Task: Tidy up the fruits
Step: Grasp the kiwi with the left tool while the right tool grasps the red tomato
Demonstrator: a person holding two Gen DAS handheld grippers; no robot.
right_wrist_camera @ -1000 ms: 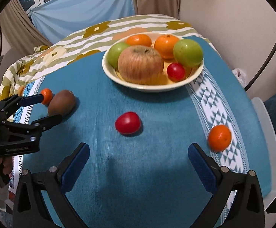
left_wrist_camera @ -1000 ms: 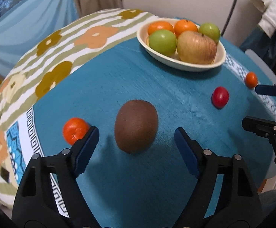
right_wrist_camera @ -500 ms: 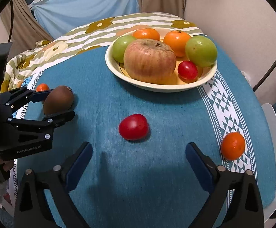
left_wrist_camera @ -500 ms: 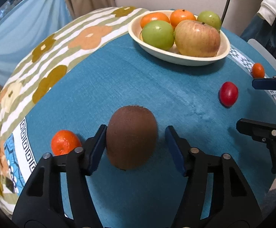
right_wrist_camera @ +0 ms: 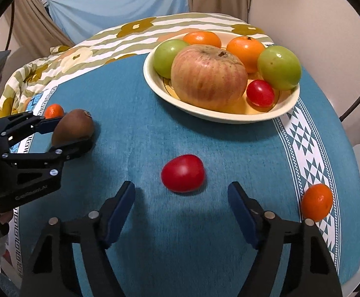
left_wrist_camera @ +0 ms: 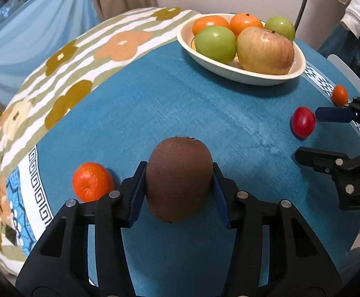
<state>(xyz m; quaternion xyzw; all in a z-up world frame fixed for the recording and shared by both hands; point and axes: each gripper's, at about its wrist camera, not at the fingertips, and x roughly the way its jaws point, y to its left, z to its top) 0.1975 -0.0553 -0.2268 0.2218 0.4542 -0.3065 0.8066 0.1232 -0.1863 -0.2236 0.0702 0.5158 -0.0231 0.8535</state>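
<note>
Where the kiwi [left_wrist_camera: 178, 182] lies, a mandarin [left_wrist_camera: 92, 182] just beside.

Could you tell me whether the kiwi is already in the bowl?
No, the kiwi sits on the blue cloth between the left gripper pads.

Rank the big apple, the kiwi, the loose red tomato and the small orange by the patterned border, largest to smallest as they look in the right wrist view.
1. big apple
2. kiwi and loose red tomato: look alike, and the tomato lies nearer, so unranked
3. small orange
</note>
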